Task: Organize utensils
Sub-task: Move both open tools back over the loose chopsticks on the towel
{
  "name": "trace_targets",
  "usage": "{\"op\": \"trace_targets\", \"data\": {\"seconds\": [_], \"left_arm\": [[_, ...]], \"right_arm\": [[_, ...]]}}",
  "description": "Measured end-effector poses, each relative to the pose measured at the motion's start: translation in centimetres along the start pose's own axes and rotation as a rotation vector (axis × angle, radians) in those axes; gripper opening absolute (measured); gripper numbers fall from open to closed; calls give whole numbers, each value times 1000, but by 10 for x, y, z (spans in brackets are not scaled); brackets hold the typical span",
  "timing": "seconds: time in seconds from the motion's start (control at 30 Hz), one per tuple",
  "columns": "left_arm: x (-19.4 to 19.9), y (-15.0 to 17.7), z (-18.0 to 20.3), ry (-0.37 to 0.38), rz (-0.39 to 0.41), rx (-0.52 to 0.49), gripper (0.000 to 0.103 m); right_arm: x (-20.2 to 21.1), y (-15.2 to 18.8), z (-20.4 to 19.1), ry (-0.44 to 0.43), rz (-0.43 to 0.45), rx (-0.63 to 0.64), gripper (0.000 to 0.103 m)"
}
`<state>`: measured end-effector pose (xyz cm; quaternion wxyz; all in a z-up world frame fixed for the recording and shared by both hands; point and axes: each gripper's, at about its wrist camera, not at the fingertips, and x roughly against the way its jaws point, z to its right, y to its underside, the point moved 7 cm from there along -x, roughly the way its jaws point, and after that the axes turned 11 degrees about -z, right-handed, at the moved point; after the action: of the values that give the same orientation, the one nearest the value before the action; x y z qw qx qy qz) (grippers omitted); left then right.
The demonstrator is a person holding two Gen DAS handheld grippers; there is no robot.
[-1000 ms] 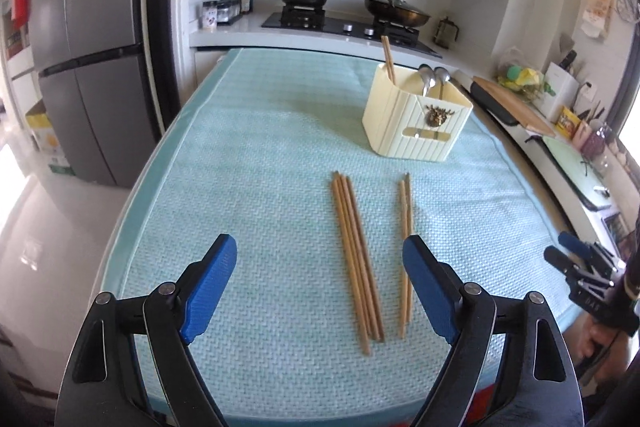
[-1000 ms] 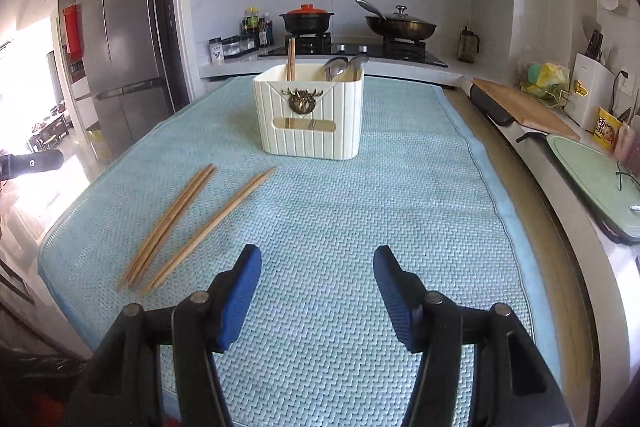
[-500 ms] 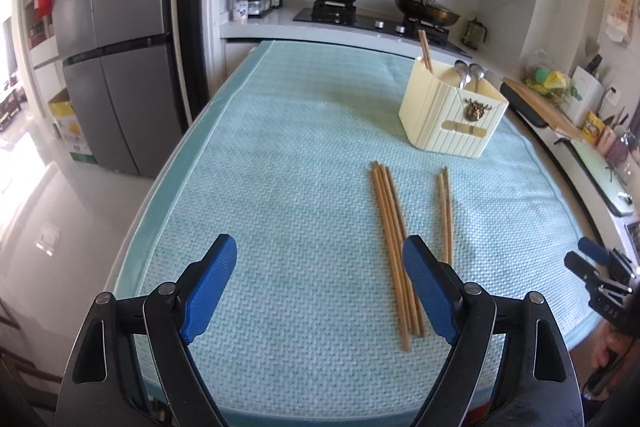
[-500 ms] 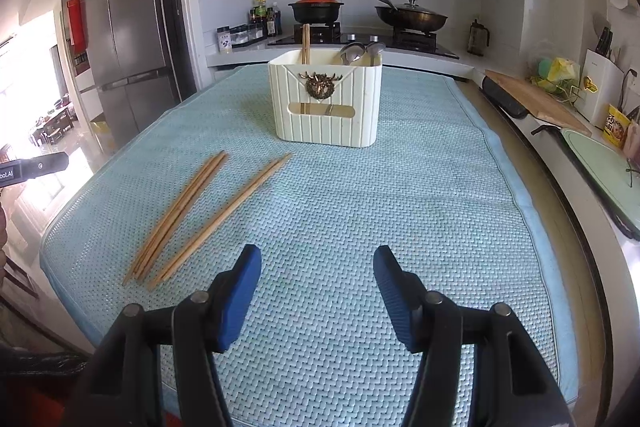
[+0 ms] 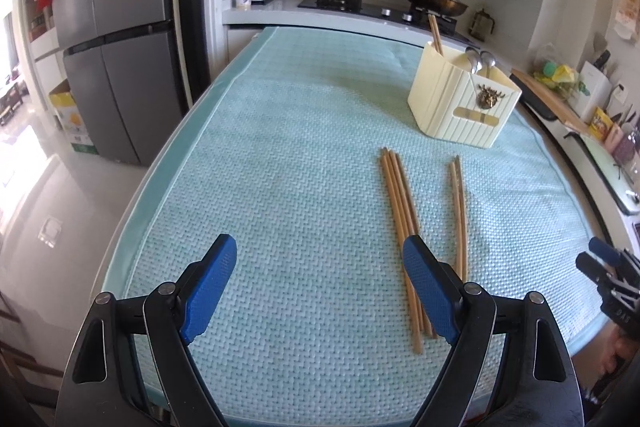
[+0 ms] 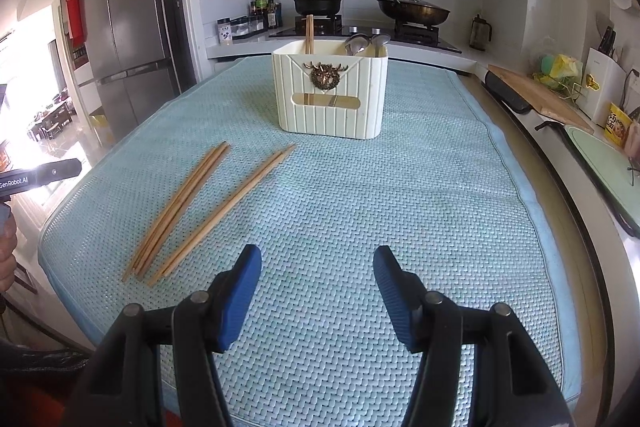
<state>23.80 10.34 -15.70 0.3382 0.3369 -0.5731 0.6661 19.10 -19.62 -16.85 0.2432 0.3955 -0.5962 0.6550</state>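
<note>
left gripper (image 5: 320, 269) released | chopsticks (image 5: 400, 223) just right | right gripper (image 6: 316, 273) released

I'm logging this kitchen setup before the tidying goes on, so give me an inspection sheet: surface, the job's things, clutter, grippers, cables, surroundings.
Surface: light blue woven mat covers the table, flat.
Job's things: bundle of chopsticks and a separate pair of chopsticks lie loose on the mat; cream utensil holder stands upright beyond them, holding upright chopsticks and spoons.
Clutter: nothing seen on the mat.
Grippers: left gripper open and empty, low over the mat beside the bundle; right gripper open and empty over bare mat.
Cables: nothing seen.
Surroundings: fridge, stove with red-lidded pot and wok, cutting board.
</note>
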Motion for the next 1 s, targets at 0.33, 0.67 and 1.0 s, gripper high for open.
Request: {"op": "trace_targets", "data": {"seconds": [0.33, 0.67, 1.0], "left_arm": [[-9, 1, 1, -5, -15, -17, 88], [-52, -7, 23, 32, -93, -84, 88], [-94, -9, 43, 13, -161, -144, 88]], "right_arm": [[-11, 0, 5, -12, -32, -31, 60], [-33, -3, 3, -47, -94, -66, 60], [-61, -15, -19, -87, -140, -28, 60]]}}
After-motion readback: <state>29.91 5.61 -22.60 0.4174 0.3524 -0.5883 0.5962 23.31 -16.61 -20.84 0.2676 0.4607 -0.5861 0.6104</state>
